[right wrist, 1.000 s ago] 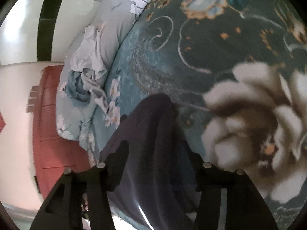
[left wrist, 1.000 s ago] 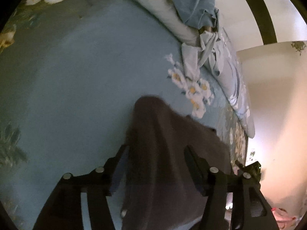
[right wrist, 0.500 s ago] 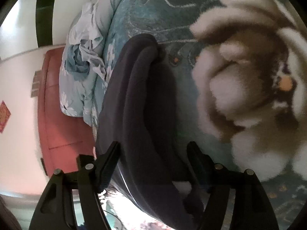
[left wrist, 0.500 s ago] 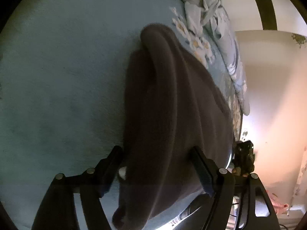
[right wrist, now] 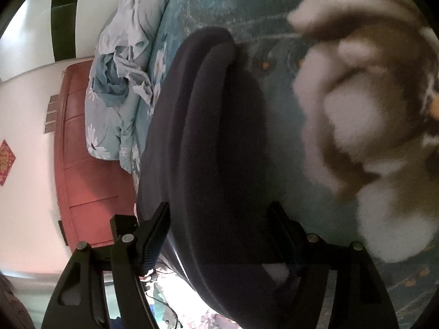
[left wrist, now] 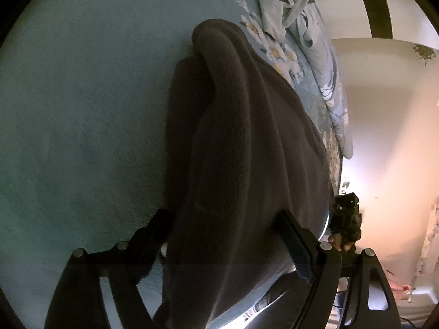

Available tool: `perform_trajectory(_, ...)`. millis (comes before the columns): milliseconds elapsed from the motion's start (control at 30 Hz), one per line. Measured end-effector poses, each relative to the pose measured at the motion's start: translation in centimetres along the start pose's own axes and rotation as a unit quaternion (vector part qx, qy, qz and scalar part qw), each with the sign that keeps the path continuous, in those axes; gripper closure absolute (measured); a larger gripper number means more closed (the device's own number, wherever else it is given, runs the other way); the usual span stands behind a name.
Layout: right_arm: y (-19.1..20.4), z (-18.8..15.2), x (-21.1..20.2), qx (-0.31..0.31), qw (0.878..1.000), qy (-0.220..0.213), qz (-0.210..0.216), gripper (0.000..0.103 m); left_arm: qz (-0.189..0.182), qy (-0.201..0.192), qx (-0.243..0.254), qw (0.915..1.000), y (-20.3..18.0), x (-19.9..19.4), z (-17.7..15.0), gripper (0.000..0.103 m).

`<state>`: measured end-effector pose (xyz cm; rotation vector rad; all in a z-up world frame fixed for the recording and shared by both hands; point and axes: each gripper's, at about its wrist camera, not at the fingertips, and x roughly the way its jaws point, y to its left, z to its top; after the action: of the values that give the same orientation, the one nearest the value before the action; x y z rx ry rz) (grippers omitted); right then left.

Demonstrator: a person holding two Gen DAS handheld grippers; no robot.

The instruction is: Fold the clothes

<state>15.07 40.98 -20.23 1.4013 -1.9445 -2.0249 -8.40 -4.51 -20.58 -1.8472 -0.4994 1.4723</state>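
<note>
A dark fleece garment (left wrist: 247, 137) lies folded in a long thick roll on the light blue bedspread (left wrist: 82, 109), near the bed's edge. My left gripper (left wrist: 222, 213) straddles its near end and its jaws are opening, with the cloth lying loose between the fingers. In the right wrist view the same garment (right wrist: 214, 137) looks dark navy and runs away from me over the teal flowered cover (right wrist: 370, 137). My right gripper (right wrist: 219, 205) stands wide over that end, and its pads do not press on the cloth.
Crumpled pale blue clothes (left wrist: 285, 8) and a flowered quilt (right wrist: 109, 126) lie past the garment's far end. A red wooden panel (right wrist: 82, 164) and white wall stand beside the bed. The bed's edge runs close along the garment.
Both grippers came down toward the bed with the garment. The cloth now lies along the bedspread, and both pairs of jaws have spread wider around it.
</note>
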Motion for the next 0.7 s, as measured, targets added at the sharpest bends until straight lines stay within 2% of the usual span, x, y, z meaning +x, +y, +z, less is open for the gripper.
perform_trajectory(333, 1.3, -0.2, 1.1, -0.027, 0.999, 0.014, -0.013, 0.028, 0.0, 0.013, 0.018, 0.9997, -1.7, 1.0, 0.4, 0.015)
perform_trajectory(567, 2.0, -0.2, 1.8, -0.038, 0.999, 0.016, -0.032, 0.028, -0.006, 0.01, 0.003, 0.9999, -1.7, 1.7, 0.8, 0.015)
perform_trajectory(700, 1.9, 0.1, 2.1, -0.03, 0.999, 0.012, -0.034, 0.028, 0.003, 0.009, 0.004, 0.9999, -1.7, 2.0, 1.0, 0.015)
